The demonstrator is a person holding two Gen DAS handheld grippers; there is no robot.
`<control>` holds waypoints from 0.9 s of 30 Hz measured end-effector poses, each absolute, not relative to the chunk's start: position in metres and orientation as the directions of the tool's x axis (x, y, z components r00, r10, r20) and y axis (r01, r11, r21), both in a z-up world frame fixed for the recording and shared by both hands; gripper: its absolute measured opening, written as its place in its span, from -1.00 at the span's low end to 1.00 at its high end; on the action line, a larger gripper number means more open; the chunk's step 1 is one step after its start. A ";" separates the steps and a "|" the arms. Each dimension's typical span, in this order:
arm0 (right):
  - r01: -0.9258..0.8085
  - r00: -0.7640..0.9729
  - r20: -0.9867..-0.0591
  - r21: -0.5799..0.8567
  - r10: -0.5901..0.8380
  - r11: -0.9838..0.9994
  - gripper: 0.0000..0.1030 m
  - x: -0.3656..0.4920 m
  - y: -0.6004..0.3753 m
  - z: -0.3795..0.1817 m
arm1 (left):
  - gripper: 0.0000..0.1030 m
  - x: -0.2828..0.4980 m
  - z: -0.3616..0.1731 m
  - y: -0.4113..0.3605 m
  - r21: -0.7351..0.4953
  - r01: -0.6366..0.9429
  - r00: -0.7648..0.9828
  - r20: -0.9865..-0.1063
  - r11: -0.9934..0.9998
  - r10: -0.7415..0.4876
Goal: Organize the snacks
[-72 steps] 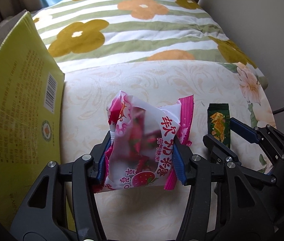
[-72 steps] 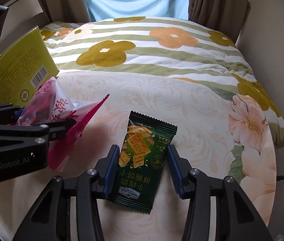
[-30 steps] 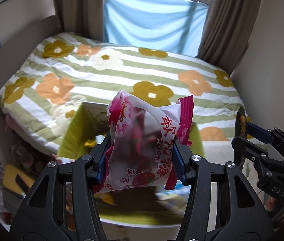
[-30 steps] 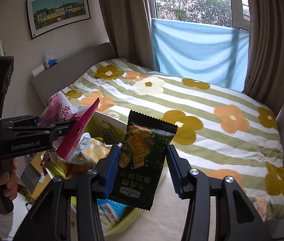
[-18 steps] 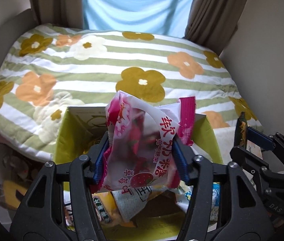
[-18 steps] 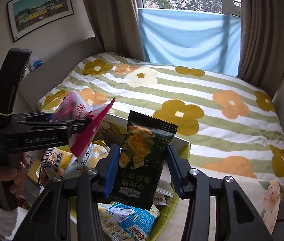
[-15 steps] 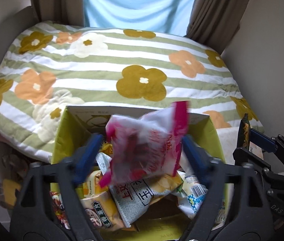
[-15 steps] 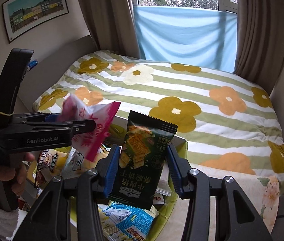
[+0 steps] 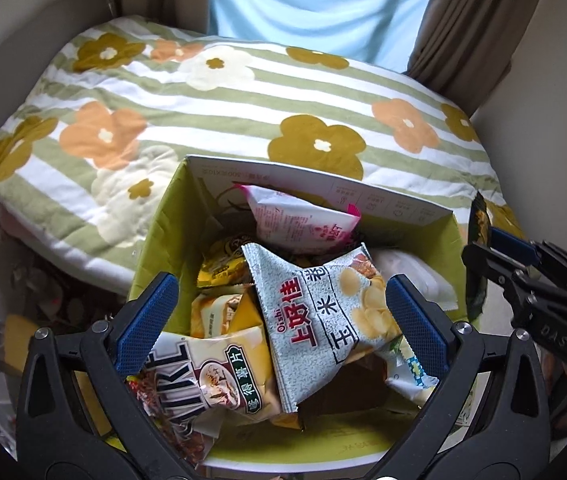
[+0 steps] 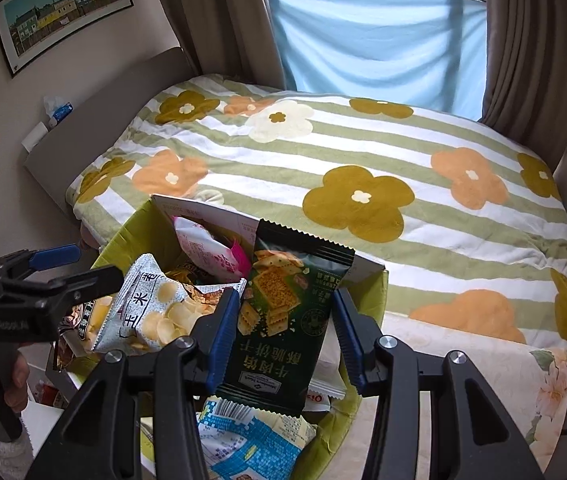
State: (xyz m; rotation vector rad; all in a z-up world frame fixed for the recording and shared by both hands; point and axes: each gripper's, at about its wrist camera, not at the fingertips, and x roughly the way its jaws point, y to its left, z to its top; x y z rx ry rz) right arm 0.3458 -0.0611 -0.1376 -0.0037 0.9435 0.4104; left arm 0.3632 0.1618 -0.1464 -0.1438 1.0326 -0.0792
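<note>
A yellow-green cardboard box [image 9: 163, 236] stands open below me, holding several snack packets. The pink strawberry candy packet [image 9: 299, 224] lies loose inside against the far wall, also seen in the right wrist view [image 10: 207, 252]. My left gripper [image 9: 279, 292] hovers over the box, its jaws opening wide, with nothing pressed between the blue pads. The grey-green corn chip bag [image 9: 315, 320] lies below them. My right gripper [image 10: 285, 300] is shut on a dark green cracker packet [image 10: 283, 320], held upright over the box's right side [image 10: 367, 280].
Behind the box lies a bed with a striped floral quilt [image 10: 363, 152]. A blue cloth [image 10: 371, 32] and brown curtains hang at the window. A person's hand [image 10: 7, 380] holds the left gripper's handle. A cream patterned cover [image 10: 463, 352] lies right of the box.
The left gripper opened and the pink candy packet dropped into the box. Both grippers sank closer to the box. The right gripper kept its hold on the green packet.
</note>
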 end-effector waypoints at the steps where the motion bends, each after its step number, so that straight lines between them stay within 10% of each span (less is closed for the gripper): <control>1: -0.339 0.513 -0.786 0.184 0.345 0.923 -0.15 0.348 -0.060 -0.138 | 0.99 0.363 -0.146 0.162 -0.153 -0.003 0.510 -0.851 0.988 -0.130; 3: -0.331 0.501 -0.784 0.217 0.366 0.919 -0.09 0.354 -0.058 -0.140 | 0.99 0.360 -0.146 0.161 -0.154 -0.002 0.510 -0.850 0.988 -0.132; 7: -0.294 0.519 -0.775 0.233 0.359 0.927 0.99 0.353 -0.059 -0.138 | 0.99 0.356 -0.143 0.162 -0.152 0.003 0.513 -0.848 0.988 -0.132; 27: -0.176 0.617 -0.749 0.167 0.241 0.970 0.99 0.288 -0.083 -0.113 | 0.99 0.306 -0.121 0.142 -0.119 0.075 0.586 -0.798 0.990 -0.140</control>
